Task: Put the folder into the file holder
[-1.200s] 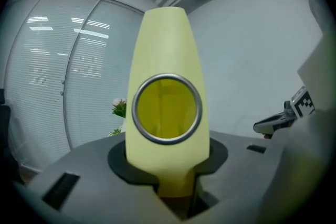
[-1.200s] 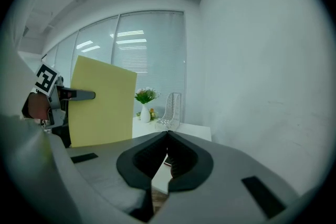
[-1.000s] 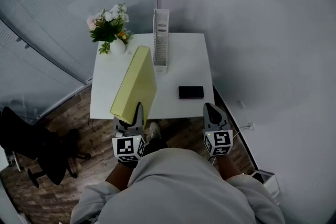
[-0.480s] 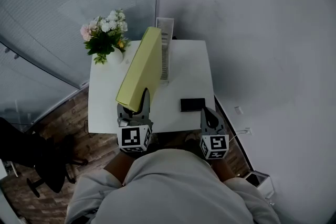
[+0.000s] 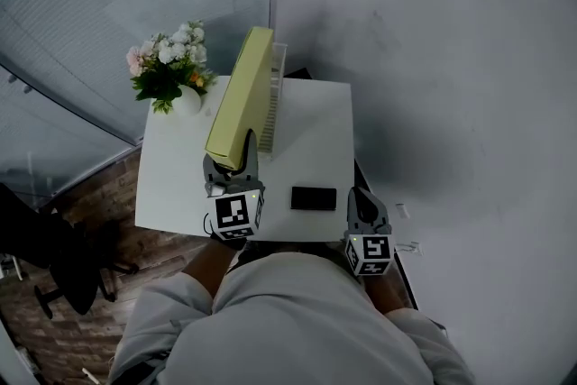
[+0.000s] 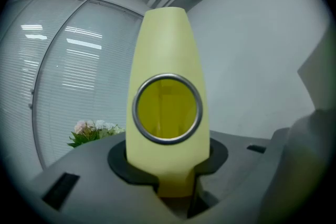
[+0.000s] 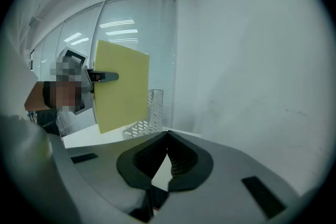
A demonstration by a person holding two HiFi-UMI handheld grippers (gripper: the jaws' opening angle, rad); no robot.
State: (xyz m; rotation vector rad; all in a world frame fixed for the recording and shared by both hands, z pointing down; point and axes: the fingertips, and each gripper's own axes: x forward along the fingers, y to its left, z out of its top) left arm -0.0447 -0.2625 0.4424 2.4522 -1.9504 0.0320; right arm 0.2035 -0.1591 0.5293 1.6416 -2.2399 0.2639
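A pale yellow folder (image 5: 240,95) stands on edge in the air, and my left gripper (image 5: 240,160) is shut on its near end. In the left gripper view its spine (image 6: 168,60) with a metal-ringed hole fills the middle between the jaws of the left gripper (image 6: 176,186). The white mesh file holder (image 5: 276,90) stands at the table's far edge, mostly hidden behind the folder. The right gripper view shows the folder (image 7: 122,86) raised just left of the file holder (image 7: 153,110). My right gripper (image 5: 361,201) hangs at the table's near right edge, shut and empty, as the right gripper (image 7: 167,136) view confirms.
A vase of flowers (image 5: 166,72) stands at the far left of the white table (image 5: 311,131). A black phone (image 5: 314,198) lies near the front edge, between the grippers. A dark office chair (image 5: 54,257) stands on the wooden floor at the left. Walls close off the back and right.
The left gripper has carried the folder away from the person, from the table's front to the file holder at the back. The right gripper has moved forward beside the phone.
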